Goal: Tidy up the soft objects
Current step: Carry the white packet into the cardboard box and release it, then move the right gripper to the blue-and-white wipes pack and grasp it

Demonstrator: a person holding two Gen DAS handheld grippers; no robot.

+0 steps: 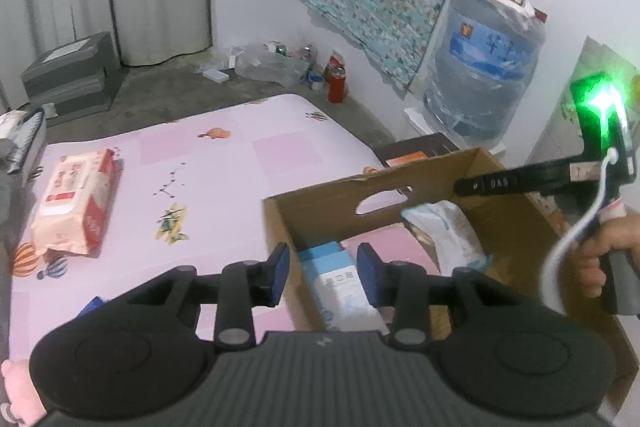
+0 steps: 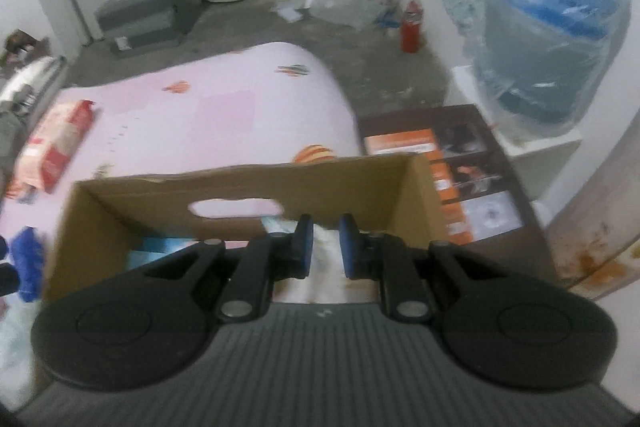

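Observation:
An open cardboard box (image 1: pixel 320 195) stands on the pink sheet, also in the right wrist view (image 2: pixel 160 199). A blue-and-white soft pack (image 1: pixel 340 287) lies inside, with a white soft pack (image 1: pixel 452 231) beside it. My left gripper (image 1: pixel 323 275) is open and empty above the blue pack. My right gripper (image 2: pixel 323 247) hovers over the box, jaws apart around the white pack (image 2: pixel 326 259); it is unclear whether the pads touch it. The right gripper (image 1: pixel 460 187) also reaches in from the right in the left wrist view. A red-and-white tissue pack (image 1: pixel 76 203) lies on the sheet at left.
A pink-sheeted mattress (image 1: pixel 224 163) fills the middle. A large water jug (image 1: pixel 484 75), a red bottle (image 1: pixel 336 87) and clutter stand on the floor behind. A grey case (image 1: pixel 68 75) sits at back left. A dark printed box (image 2: pixel 460 167) lies right of the cardboard box. A blue object (image 2: pixel 26 263) lies at left.

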